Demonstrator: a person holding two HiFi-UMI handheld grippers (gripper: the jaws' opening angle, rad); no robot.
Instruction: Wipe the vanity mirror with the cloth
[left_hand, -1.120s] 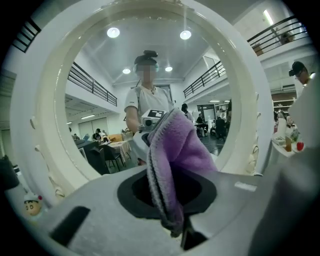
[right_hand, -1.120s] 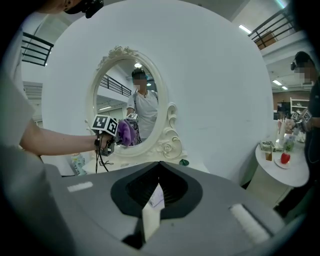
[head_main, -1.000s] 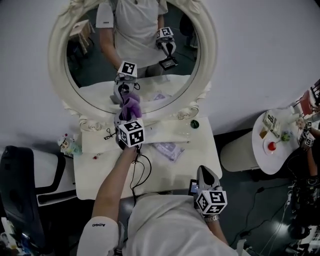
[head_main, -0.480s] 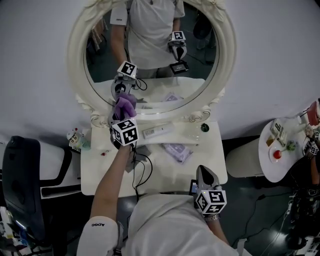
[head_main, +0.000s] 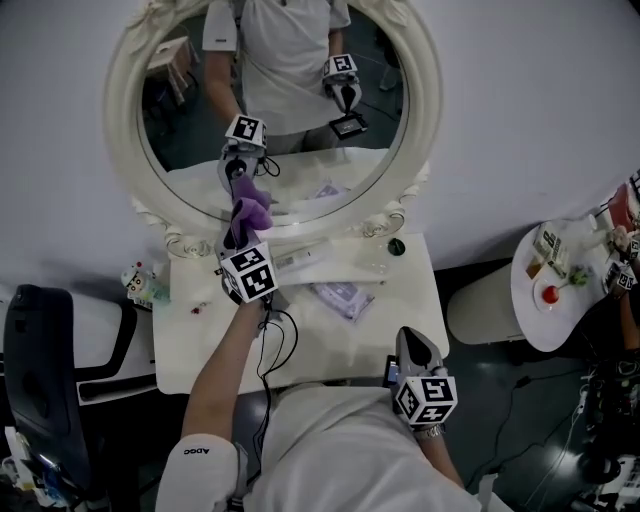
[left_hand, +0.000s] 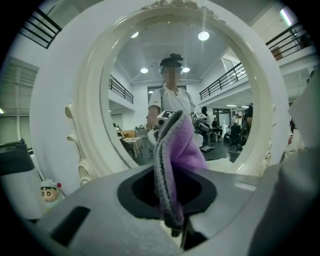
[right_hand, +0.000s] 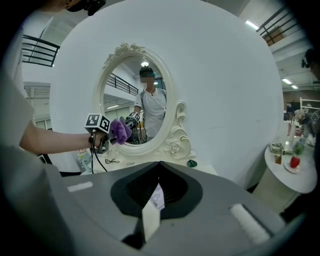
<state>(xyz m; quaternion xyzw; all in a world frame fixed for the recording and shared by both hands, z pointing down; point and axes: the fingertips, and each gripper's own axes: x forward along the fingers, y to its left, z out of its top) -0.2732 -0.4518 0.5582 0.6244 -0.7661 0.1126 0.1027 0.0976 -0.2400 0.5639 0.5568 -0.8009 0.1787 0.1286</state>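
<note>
Left tongs (head_main: 236, 235) clamped on purple cloth (head_main: 250, 208) at the vanity mirror's (head_main: 300, 110) lower glass. Most of it looks unwiped. Right tongs (head_main: 412, 350) closed, empty.

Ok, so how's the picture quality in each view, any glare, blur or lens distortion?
Head view: dim but sharp, no glare on the mirror. Left gripper view: heavy fisheye, dark corners, ceiling lights mirrored as bright spots, the purple cloth close and slightly soft. Right gripper view: same fisheye and dark edges, the right gripper soft up close, background sharp.
</note>
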